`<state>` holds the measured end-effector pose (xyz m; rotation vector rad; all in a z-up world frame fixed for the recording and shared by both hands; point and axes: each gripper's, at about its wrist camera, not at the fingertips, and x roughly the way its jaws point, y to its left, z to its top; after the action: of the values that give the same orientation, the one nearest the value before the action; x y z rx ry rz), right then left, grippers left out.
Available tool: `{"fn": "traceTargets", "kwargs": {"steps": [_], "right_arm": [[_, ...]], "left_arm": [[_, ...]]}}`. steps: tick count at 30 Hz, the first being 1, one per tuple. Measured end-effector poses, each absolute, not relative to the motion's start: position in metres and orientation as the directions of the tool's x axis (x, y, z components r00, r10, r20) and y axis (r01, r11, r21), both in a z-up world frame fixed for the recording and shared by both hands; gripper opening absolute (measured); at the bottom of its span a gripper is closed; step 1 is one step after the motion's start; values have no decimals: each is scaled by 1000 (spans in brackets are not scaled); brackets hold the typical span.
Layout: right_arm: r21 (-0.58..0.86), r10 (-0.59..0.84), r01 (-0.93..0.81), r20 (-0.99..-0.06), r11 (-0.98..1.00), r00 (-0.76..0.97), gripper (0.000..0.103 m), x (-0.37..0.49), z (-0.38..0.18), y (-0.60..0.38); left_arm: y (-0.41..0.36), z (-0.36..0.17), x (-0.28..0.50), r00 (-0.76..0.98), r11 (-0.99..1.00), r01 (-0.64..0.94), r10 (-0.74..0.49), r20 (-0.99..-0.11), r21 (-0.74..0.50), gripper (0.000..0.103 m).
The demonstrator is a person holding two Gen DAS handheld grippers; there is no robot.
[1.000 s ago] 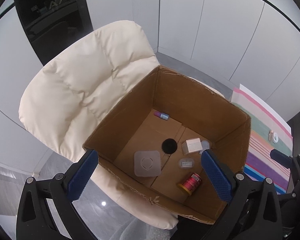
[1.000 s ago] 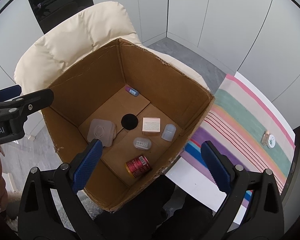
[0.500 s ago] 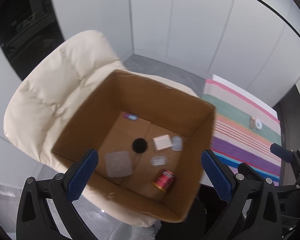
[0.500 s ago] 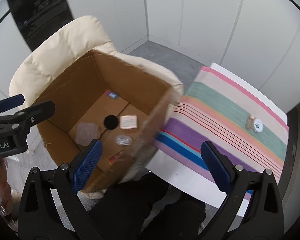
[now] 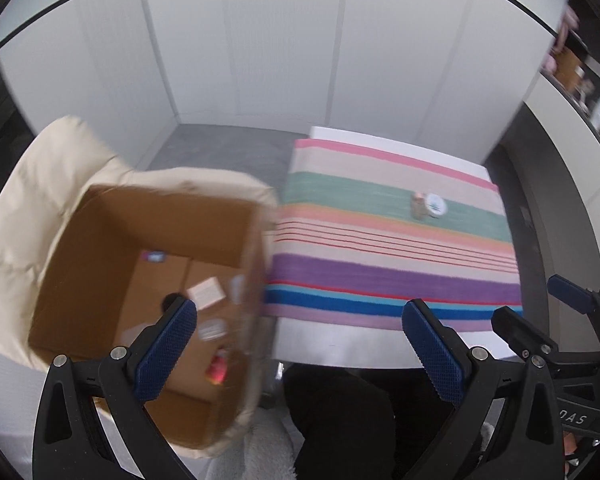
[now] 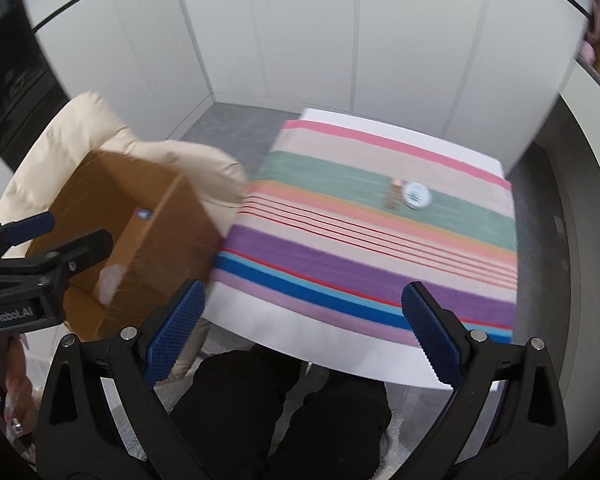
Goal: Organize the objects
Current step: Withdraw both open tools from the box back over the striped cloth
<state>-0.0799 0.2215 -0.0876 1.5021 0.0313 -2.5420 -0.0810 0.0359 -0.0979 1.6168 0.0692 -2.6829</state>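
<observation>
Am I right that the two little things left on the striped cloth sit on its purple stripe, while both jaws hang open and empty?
Not quite: the small bottle and round white tin sit on the striped cloth's green stripe, as the right wrist view shows. Both jaws are indeed open and empty.

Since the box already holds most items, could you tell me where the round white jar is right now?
The round white jar sits on the green stripe of the striped cloth, toward the table's far right in both views, right beside a small brownish bottle.

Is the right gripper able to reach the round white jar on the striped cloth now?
Probably yes: the right gripper is open, and nothing stands between it and the white jar on the striped cloth.
</observation>
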Motion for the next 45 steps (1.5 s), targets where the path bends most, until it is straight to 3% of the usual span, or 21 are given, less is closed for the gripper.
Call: {"fn": "traceTargets", "kwargs": {"steps": [12, 25, 35, 45], "right_arm": [[68, -50, -23, -883, -997, -466, 100, -61, -93, 339], [69, -38, -48, -879, -996, -475, 100, -89, -126, 373], [15, -3, -24, -901, -1000, -435, 100, -173, -207, 380], [-17, 3, 32, -910, -999, -415, 96, -270, -309, 387]], "left_arm": [[147, -101, -107, -437, -989, -132, 116, -892, -64, 103], [180, -132, -147, -407, -987, -158, 73, -911, -9, 103], [191, -190, -218, -370, -988, -152, 20, -929, 39, 103], [212, -287, -301, -257, -987, -158, 20, -966, 21, 103]]}}
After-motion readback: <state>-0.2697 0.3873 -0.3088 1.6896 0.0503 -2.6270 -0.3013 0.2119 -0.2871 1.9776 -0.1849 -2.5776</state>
